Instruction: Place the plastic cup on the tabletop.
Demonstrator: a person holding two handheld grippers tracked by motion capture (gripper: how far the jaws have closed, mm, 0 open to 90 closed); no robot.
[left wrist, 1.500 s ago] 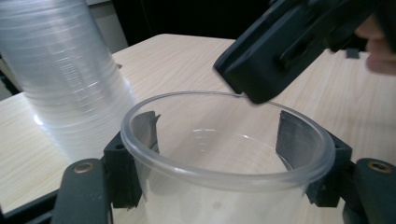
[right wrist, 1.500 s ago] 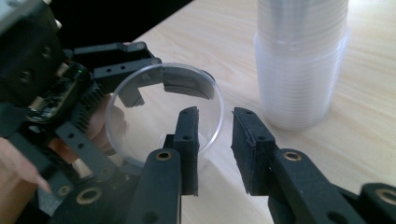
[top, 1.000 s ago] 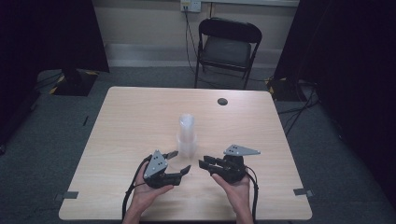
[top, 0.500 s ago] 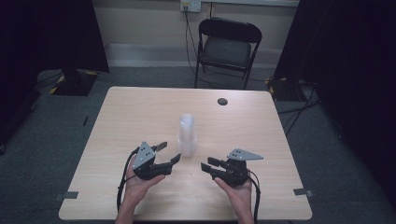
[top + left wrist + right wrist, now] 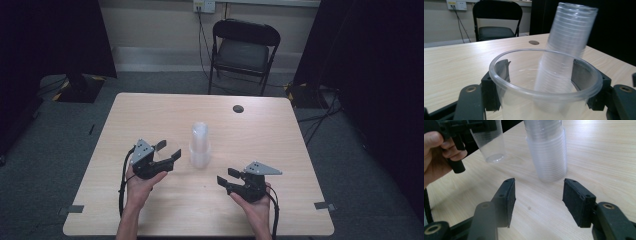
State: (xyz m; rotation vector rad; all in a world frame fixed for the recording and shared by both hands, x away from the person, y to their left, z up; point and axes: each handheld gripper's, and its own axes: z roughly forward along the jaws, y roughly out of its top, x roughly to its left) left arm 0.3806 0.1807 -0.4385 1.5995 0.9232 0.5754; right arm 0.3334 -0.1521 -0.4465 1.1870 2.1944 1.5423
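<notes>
From the high view, a stack of clear cups (image 5: 200,145) stood upright near the middle of the wooden table (image 5: 280,135). The left gripper (image 5: 167,151) sat just to the left of the stack, held in the person's left hand (image 5: 141,181), and its jaws were clamped on a single clear cup (image 5: 163,155) that was hard to make out against the wood. The right gripper (image 5: 226,177) lay nearer the person than the stack and to its right, apart from it, in the right hand (image 5: 255,205); its jaws were spread with nothing between them and had just been opening. A small dark disc (image 5: 238,108) lay on the table beyond the stack, and a black folding chair (image 5: 243,52) stood on the floor past the far edge.

In the left gripper view, the single cup (image 5: 544,82) stood upright between the two black jaws, which pressed on its sides just under the rim. The stack (image 5: 571,37) rose right behind the cup, leaning slightly. The disc (image 5: 533,42) lay farther back, and the chair (image 5: 495,22) beyond that.

In the right gripper view, the two pads (image 5: 507,200) stood wide apart over bare table (image 5: 599,157), gripping nothing. The stack (image 5: 547,152) stood just beyond them. To its left the left gripper (image 5: 466,126) held the single cup (image 5: 489,143), whose base was at or just above the wood.
</notes>
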